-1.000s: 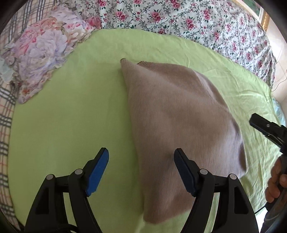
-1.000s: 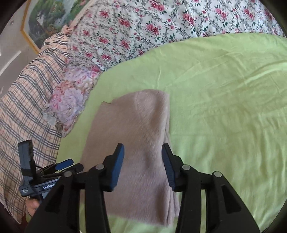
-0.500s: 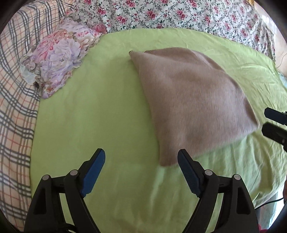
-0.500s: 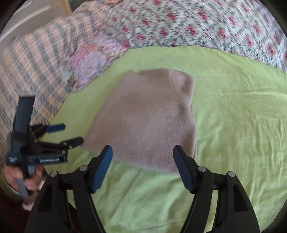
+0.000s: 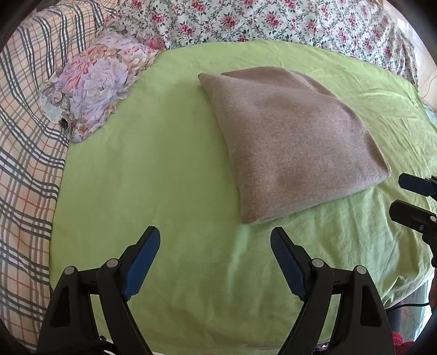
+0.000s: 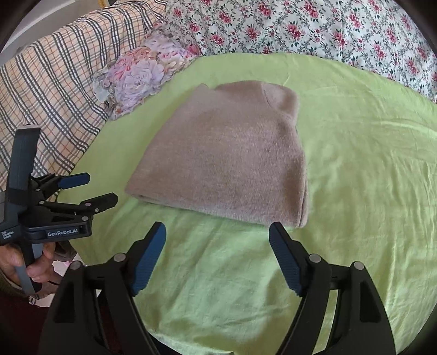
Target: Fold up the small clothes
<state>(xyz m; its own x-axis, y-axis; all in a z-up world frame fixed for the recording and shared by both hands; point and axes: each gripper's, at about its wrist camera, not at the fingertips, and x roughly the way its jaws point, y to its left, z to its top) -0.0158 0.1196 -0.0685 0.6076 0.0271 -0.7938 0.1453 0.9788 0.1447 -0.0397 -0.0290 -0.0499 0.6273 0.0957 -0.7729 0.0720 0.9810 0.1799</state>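
A folded taupe knit garment [image 5: 295,144] lies flat on the green sheet [image 5: 136,177], untouched. My left gripper [image 5: 214,234] hovers over bare sheet just short of the garment's near corner, open, with nothing between its blue pads. In the right wrist view the garment [image 6: 226,155] lies ahead of my right gripper [image 6: 217,229], whose jaws are opening with only green sheet between them. The left gripper [image 6: 98,188] also shows at the left of that view, held by a hand [image 6: 24,265]. The right gripper [image 5: 400,195] enters the left wrist view at the right edge.
A small floral pillow [image 5: 95,82] rests at the sheet's far left corner. A plaid cover [image 5: 27,136] borders the left side and a rose-print cover [image 5: 273,21] runs along the back. The bed's edge lies near the grippers.
Both grippers have drawn back off the garment toward the near edge of the bed. The right jaws, narrow over the knit before, now stand wide. The garment lies folded and still.
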